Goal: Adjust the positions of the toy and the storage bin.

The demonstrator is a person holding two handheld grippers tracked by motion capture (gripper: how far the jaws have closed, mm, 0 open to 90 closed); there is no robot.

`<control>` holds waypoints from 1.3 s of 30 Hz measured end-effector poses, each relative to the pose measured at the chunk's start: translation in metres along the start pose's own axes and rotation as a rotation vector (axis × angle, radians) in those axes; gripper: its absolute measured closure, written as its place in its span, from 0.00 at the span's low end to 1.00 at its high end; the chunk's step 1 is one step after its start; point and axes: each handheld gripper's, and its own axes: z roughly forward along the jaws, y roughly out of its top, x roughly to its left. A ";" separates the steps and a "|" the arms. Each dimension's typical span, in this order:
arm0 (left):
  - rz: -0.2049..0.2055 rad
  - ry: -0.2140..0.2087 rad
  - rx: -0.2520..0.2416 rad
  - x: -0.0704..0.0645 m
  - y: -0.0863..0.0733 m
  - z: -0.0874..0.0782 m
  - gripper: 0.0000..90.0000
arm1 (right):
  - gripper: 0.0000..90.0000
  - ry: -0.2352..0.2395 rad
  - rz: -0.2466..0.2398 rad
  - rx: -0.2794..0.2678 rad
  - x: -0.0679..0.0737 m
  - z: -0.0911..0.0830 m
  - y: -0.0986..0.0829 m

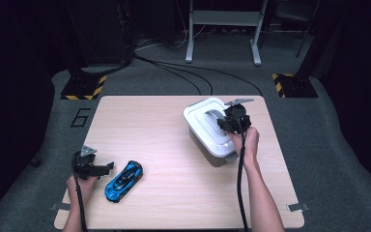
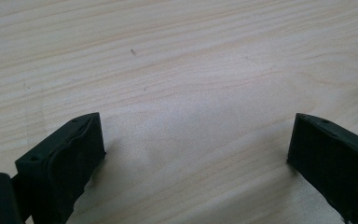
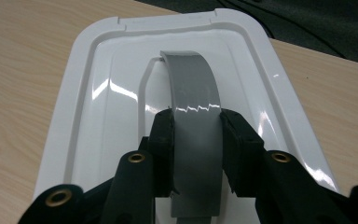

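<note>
One wooden tabletop [image 1: 174, 145] carries two things: one white storage box [image 1: 207, 133] with a grey handle [image 3: 193, 107] on its lid, and one blue toy car [image 1: 124, 180]; the box stands toward the far right corner, turned at an angle to the edges; the car lies near the front left corner, nose pointing away from the front edge and toward the right.

Two grippers are at work, one in each hand; the right gripper [image 1: 232, 121] sits on top of the box lid, and the right gripper view shows its two black jaws closed against both sides of the grey handle, which arches up from the lid [image 3: 116, 93] and passes between them; the left gripper [image 1: 104, 168] rests low near the left edge, just beside the car but apart from it; the left gripper view shows its two jaws spread wide over bare wood, nothing between them.
</note>
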 end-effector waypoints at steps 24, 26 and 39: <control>-0.003 0.001 -0.008 0.000 0.000 0.000 0.04 | 0.75 0.058 -0.044 -0.001 0.080 0.010 0.005; -0.003 0.000 -0.008 0.000 0.000 0.000 0.04 | 0.75 0.066 -0.031 -0.004 0.085 0.012 0.006; -0.002 0.000 -0.008 0.000 -0.001 0.000 0.05 | 0.75 0.084 -0.033 -0.017 0.101 0.017 0.007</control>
